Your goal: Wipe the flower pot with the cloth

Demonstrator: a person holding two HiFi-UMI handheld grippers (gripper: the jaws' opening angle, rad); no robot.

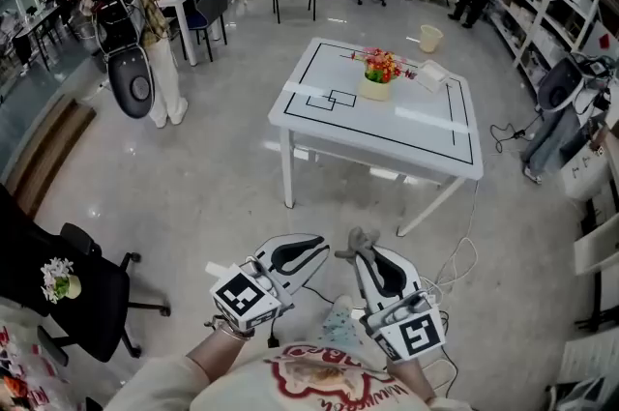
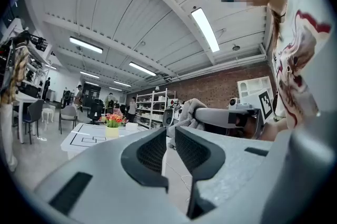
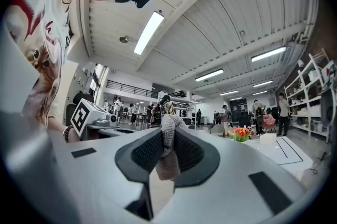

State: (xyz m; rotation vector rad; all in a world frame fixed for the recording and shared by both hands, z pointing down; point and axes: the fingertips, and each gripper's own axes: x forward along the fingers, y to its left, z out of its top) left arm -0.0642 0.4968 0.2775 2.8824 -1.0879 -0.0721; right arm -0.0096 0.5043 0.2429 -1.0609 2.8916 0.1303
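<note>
1. Judged as approach: gripped cloth (image 1: 362, 242) in right claw (image 3: 167, 136), with left claw (image 2: 171, 136) slightly parted, seemingly empty.
2. Found flower pot (image 1: 376, 90) on worktop (image 1: 387, 133), well ahead.
3. Needed next: closing in, cloth onto pot.

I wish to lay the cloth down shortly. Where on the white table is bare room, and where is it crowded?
Bare: the near half of the table, in front of the flower pot, and its left side. Crowded: the far edge, where the pot and a white box stand side by side.
</note>
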